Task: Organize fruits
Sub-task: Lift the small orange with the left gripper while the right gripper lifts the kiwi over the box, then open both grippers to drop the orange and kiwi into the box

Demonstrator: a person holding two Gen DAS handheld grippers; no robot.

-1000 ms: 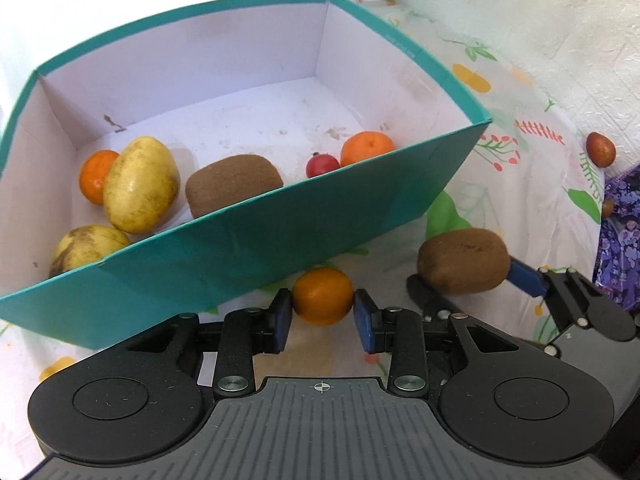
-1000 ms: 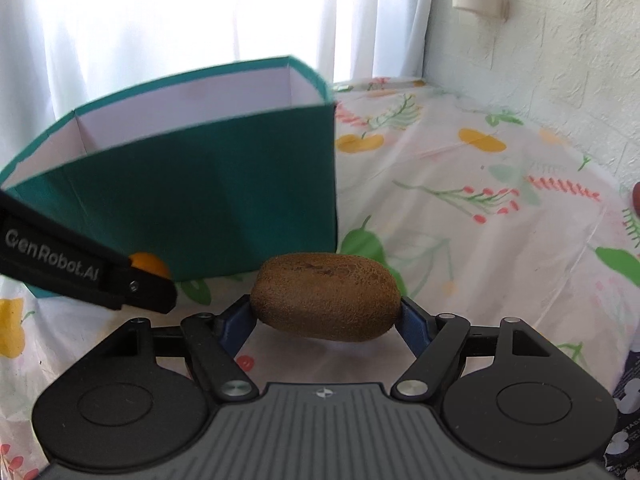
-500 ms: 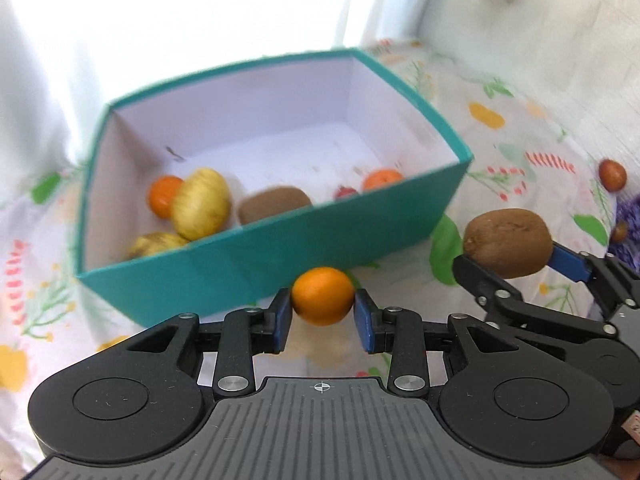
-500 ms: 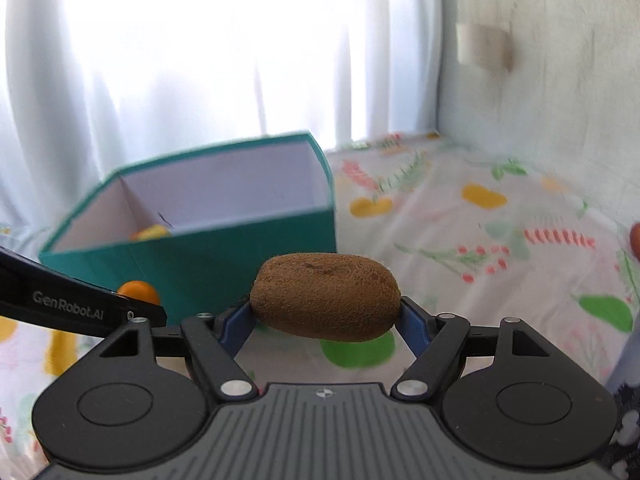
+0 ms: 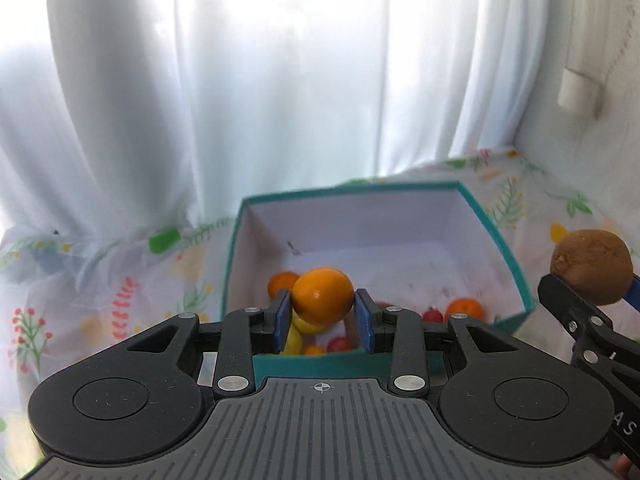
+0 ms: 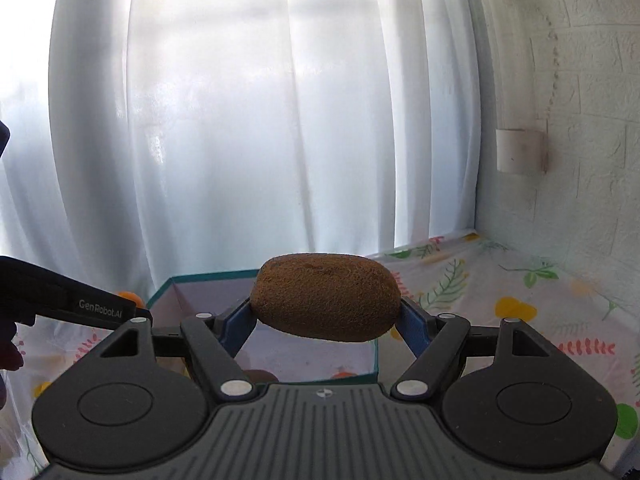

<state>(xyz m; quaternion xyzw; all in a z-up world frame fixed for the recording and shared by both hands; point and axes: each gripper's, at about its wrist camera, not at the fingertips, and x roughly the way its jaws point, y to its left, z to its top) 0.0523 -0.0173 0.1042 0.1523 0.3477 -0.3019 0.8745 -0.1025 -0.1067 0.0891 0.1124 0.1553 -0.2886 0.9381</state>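
Fruits lifted, teal box [image 5: 516,276] below, curtain [image 5: 280,80] behind

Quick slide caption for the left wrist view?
Left hand-held gripper holding an orange above the teal box of fruit.

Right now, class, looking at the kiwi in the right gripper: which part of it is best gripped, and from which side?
Grip the kiwi at its two rounded ends, as the right gripper does: pads come in from either side, level, along its long axis. It lies crosswise, so the ends face the pads.
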